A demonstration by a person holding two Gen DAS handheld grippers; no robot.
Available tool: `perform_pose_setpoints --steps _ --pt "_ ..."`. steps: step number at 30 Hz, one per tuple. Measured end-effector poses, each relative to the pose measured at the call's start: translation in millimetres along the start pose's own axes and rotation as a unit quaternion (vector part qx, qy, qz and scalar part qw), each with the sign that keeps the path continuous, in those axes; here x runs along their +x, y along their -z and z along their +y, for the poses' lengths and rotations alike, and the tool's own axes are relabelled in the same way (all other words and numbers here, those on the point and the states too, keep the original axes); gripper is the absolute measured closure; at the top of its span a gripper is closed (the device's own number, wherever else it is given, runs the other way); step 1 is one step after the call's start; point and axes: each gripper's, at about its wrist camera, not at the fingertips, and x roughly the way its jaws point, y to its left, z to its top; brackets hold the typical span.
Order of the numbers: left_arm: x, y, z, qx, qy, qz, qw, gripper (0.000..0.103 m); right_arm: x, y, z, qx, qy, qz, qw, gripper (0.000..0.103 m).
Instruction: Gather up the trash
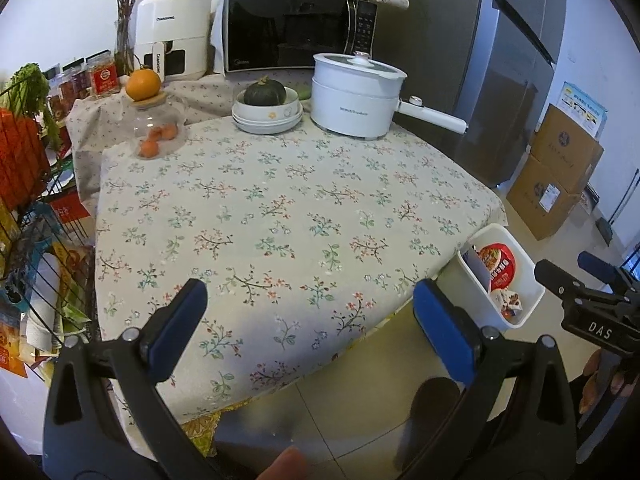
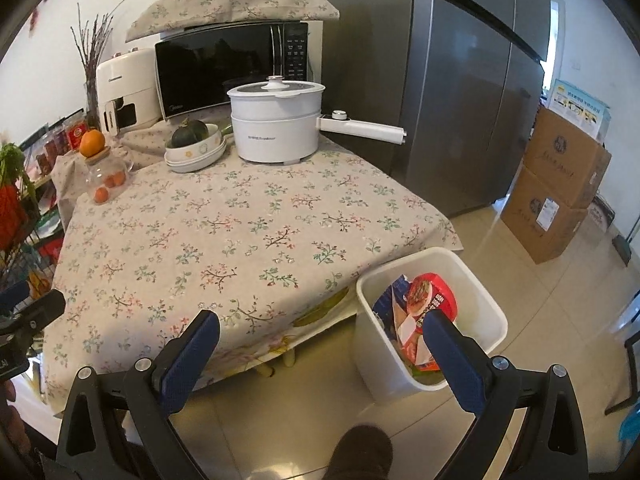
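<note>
We hold both claws, the left gripper (image 1: 310,312) and right gripper (image 2: 322,346), spread wide and empty near the table (image 2: 240,232). Wrappers (image 2: 424,312) sit in the white bin (image 2: 486,320) beside its corner. Reaching back, we might knock the bin over.

Both my views are evenly lit by soft daylight, brightest at the far right edge. The fisheye bends the fridge (image 2: 460,92) and rounds the corners into black. My grippers cast a dim shadow on the tablecloth (image 1: 280,208) at lower centre. The microwave door (image 1: 288,26) mirrors the room (faintly); edges smear slightly.
</note>
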Motion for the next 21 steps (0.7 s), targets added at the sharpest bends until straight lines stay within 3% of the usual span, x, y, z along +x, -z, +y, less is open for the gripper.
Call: perform_pose_setpoints --steps 21 --pt "3.3 -3.2 0.3 -0.006 -0.006 -0.006 1.0 0.001 6.6 -1.0 1.1 0.003 0.007 0.003 1.0 0.0"
